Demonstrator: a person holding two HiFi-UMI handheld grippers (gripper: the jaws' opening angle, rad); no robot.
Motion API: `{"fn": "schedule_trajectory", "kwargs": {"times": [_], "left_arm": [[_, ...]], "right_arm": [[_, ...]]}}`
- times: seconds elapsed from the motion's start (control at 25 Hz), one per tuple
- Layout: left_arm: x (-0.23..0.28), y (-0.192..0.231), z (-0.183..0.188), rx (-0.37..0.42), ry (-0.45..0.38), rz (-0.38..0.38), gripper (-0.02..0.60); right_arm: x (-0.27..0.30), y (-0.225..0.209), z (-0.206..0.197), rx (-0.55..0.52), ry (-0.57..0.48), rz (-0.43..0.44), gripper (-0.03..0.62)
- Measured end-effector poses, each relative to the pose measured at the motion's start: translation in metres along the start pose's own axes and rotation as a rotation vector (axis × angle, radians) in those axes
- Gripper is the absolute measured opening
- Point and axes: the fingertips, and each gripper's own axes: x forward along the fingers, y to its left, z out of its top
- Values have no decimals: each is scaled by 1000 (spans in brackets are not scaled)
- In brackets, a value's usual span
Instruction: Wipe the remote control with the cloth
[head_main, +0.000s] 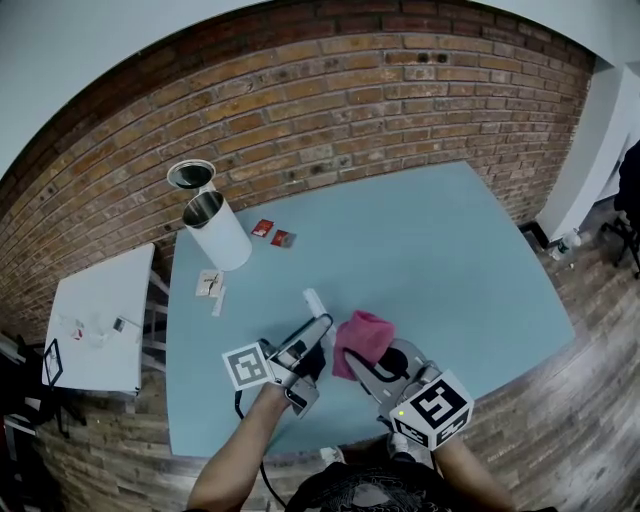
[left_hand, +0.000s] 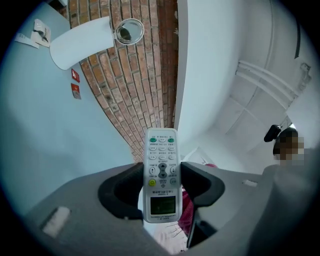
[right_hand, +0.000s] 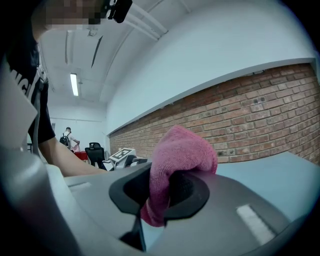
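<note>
A white remote control (left_hand: 161, 172) with rows of buttons and a small screen stands clamped between the jaws of my left gripper (left_hand: 161, 186), button face toward the camera. In the head view the remote (head_main: 316, 303) pokes forward out of the left gripper (head_main: 308, 338), above the near part of the blue table (head_main: 440, 250). My right gripper (right_hand: 167, 192) is shut on a pink cloth (right_hand: 181, 157), which bunches up over the jaws. From above, the cloth (head_main: 361, 337) hangs just right of the remote, a small gap between them, with the right gripper (head_main: 372, 366) behind it.
A white cylindrical bin (head_main: 218, 230) with a metal rim stands at the table's far left, its lid (head_main: 190, 175) beside it. Two small red packets (head_main: 272, 233) and white scraps (head_main: 211, 286) lie near it. A brick wall (head_main: 350, 90) runs behind; a white side table (head_main: 100, 320) stands left.
</note>
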Motion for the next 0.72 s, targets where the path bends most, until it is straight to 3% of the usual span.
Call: {"fn": "schedule_trajectory", "kwargs": {"times": [0.4, 0.56, 0.72], "left_arm": [[4, 0, -24, 70, 117, 7, 236], [-1, 8, -25, 171, 163, 51, 236], [3, -4, -35, 256, 212, 48, 235]], "right_arm": [[-2, -10, 21, 1, -43, -9, 63], [-6, -18, 37, 0, -79, -23, 63], [-9, -25, 50, -3, -106, -36, 63]]}}
